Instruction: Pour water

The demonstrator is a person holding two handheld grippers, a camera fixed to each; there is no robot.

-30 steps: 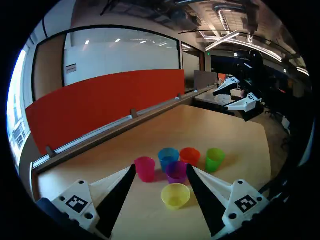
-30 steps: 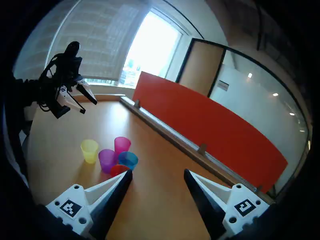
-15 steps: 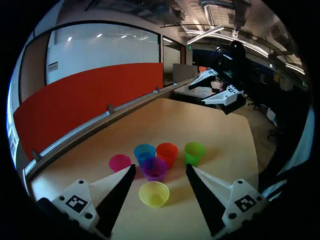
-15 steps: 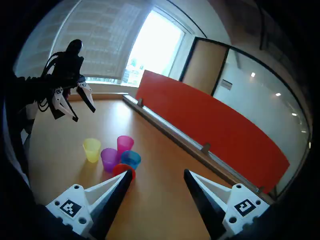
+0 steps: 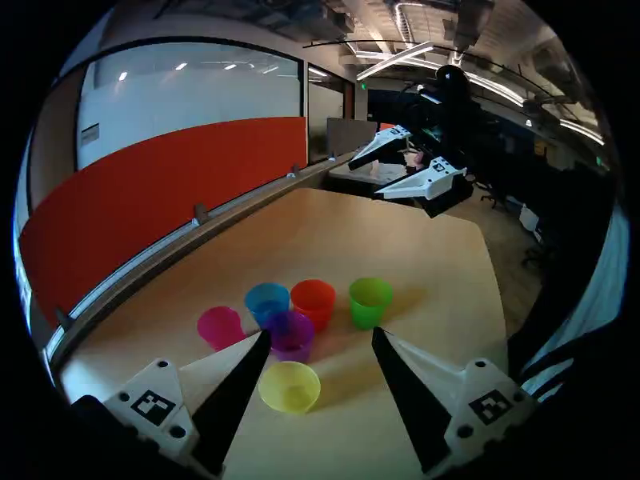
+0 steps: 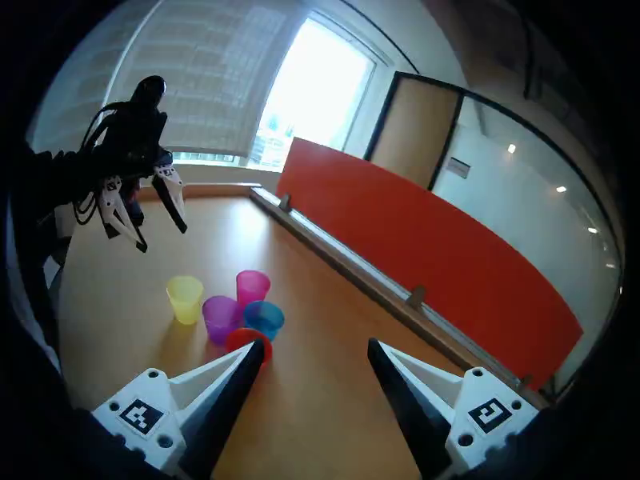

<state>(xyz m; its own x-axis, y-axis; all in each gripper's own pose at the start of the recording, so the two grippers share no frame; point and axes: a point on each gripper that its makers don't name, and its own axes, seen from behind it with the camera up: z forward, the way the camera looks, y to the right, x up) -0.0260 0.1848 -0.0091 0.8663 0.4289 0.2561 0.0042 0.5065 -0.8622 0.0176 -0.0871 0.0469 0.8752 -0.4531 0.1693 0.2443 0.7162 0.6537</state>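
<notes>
I am holding my left gripper (image 5: 318, 344) wide and empty, with the yellow cup (image 5: 289, 386) sitting between its fingers on the table (image 5: 424, 248). My right gripper (image 6: 316, 356) is hovering wide too, red cup (image 6: 244, 340) just beside it.

One desk (image 5: 448, 272) carries one pink cup (image 5: 220, 326), one blue cup (image 5: 266, 299), one red cup (image 5: 313, 300), one green cup (image 5: 370, 300), one purple cup (image 5: 290, 334) and one yellow cup (image 5: 289, 386): six in all, no colour twice. In the right gripper view five of them can be counted: yellow, pink, purple, blue and red, one apiece. There are two grippers, the left gripper (image 5: 320, 334) and the right gripper (image 5: 364, 180), each with two fingers. Each near finger bears one square black-and-white marker (image 5: 152, 406), so two per gripper. One long red panel (image 5: 160, 184) runs along one edge of the desk.
</notes>
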